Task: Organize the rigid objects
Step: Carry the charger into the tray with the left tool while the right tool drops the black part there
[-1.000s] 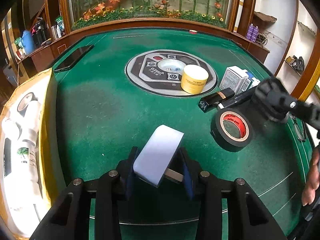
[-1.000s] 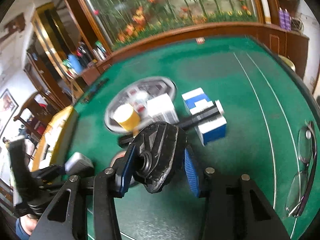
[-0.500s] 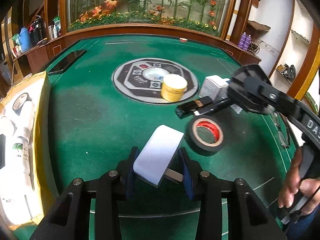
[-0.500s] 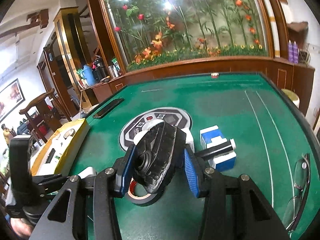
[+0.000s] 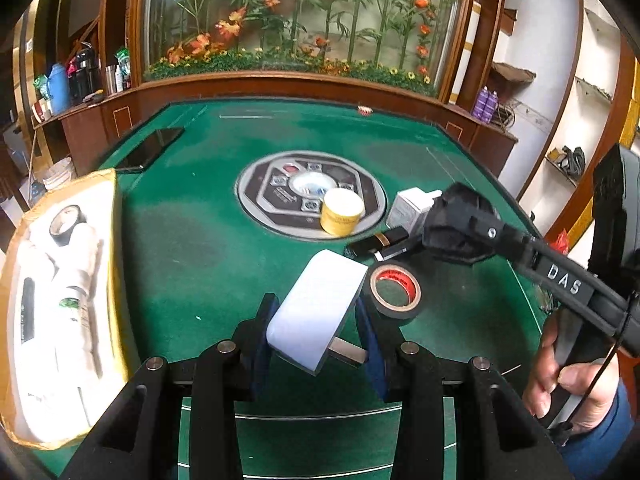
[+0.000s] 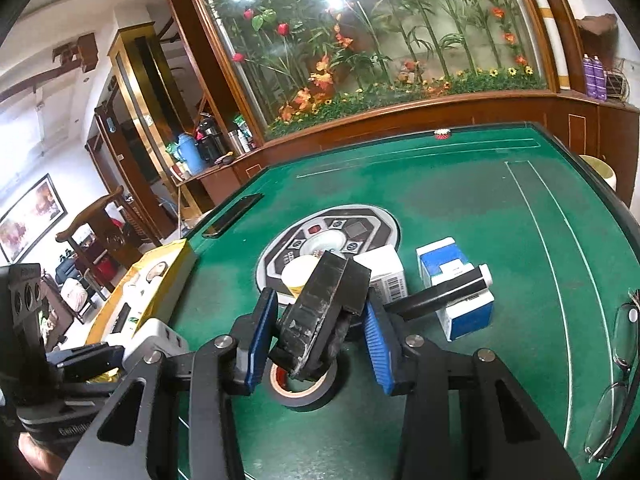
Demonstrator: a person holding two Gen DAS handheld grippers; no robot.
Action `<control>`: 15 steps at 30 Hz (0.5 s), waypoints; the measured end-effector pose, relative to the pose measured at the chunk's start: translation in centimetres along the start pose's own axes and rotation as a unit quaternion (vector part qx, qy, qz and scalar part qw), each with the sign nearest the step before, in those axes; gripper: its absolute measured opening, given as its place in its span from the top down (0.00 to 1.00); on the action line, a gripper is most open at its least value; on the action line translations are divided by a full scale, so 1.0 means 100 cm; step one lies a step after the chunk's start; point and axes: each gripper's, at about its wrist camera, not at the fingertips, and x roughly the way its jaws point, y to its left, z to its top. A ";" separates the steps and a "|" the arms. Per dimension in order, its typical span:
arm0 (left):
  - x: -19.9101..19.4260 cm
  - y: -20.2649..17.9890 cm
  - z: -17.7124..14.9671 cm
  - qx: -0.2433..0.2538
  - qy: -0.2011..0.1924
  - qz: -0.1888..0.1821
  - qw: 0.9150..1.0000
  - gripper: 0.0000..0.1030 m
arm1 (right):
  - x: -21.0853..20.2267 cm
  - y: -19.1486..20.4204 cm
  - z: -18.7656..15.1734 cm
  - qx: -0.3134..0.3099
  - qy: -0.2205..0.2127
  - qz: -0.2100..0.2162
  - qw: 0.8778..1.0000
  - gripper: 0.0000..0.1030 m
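Green table (image 5: 208, 248); both tools gripping, tape roll (image 5: 395, 289) beside left tool (image 5: 316, 332).

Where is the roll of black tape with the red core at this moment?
The black tape roll lies flat on the green table, right of centre in the left wrist view, just right of the white block and near the yellow jar.

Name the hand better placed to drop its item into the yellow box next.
Left. The left tongs, gripping the white charger, sit beside the yellow box; the right tongs, holding a black object, hang above the tape roll, farther off.
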 end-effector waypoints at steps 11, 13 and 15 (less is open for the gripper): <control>-0.038 0.054 0.005 -0.043 -0.047 0.007 0.998 0.59 | 0.012 0.043 -0.007 -0.018 0.029 0.047 0.998 0.60; -0.046 0.069 0.004 -0.054 -0.054 0.012 0.997 0.59 | 0.016 0.060 -0.009 -0.026 0.032 0.059 0.997 0.60; -0.054 0.081 0.001 -0.064 -0.063 0.020 0.996 0.59 | 0.024 0.081 -0.012 -0.036 0.040 0.078 0.996 0.60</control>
